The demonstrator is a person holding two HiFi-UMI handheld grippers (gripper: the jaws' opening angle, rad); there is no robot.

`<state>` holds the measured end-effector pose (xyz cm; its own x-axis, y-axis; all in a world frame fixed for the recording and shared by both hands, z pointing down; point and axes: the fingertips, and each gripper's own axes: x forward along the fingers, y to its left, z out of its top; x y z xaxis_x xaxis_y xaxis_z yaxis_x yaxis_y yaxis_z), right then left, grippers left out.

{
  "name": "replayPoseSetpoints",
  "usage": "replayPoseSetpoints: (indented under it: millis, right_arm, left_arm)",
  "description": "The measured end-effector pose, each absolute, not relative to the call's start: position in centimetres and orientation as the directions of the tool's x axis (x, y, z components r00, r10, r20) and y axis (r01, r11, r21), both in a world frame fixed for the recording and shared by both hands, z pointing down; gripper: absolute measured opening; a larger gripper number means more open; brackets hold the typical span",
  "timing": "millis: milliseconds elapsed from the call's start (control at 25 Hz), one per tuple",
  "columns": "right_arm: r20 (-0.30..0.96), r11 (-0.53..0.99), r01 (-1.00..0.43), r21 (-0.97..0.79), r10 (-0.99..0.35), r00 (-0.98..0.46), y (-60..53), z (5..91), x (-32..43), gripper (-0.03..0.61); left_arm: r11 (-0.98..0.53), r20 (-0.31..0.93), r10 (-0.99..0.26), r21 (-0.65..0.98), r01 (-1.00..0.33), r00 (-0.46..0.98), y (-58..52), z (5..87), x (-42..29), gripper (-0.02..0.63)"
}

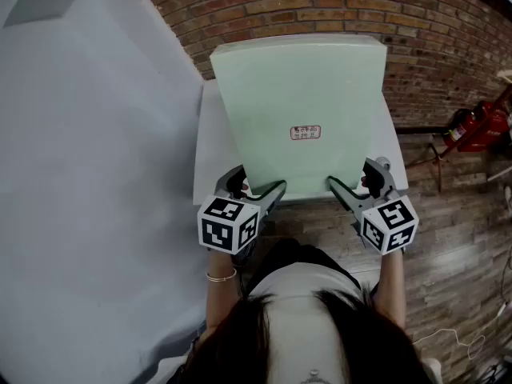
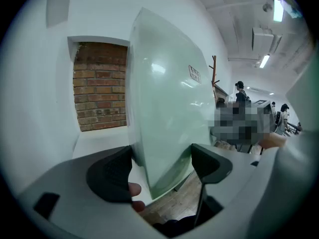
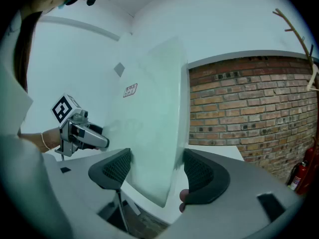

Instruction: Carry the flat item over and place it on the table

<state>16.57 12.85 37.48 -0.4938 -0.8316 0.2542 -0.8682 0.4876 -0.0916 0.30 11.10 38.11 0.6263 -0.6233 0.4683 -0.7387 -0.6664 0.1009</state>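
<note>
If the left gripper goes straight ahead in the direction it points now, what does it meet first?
The pale green panel, which stands between the jaws of the left gripper. Beyond it probably comes the white table; depth is unclear.

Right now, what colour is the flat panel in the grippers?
The flat panel is pale mint green; the head view shows it best.

One pale green panel (image 1: 300,110), one white table (image 1: 212,150), two claws (image 1: 260,186) (image 1: 352,179)
</note>
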Motion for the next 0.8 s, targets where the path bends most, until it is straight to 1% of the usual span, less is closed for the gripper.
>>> replayPoseSetpoints:
  millis: [400,800]
  right_arm:
    - [0.260,0.483,-0.871,-0.093,-0.832,-0.489,11.9,37.9,16.7,0.357]
    - [0.267,0.469,-0.878,-0.098,-0.837,-0.477,8.7,38.0,15.4,0.356]
  left_arm:
    - [-0.668,0.472,-0.620,0.100,-0.737,0.626,10.1,38.5,0.4,0.385]
    - [-0.675,0.469,-0.606,0.124,-0.727,0.642,6.7,38.9,-0.9,0.385]
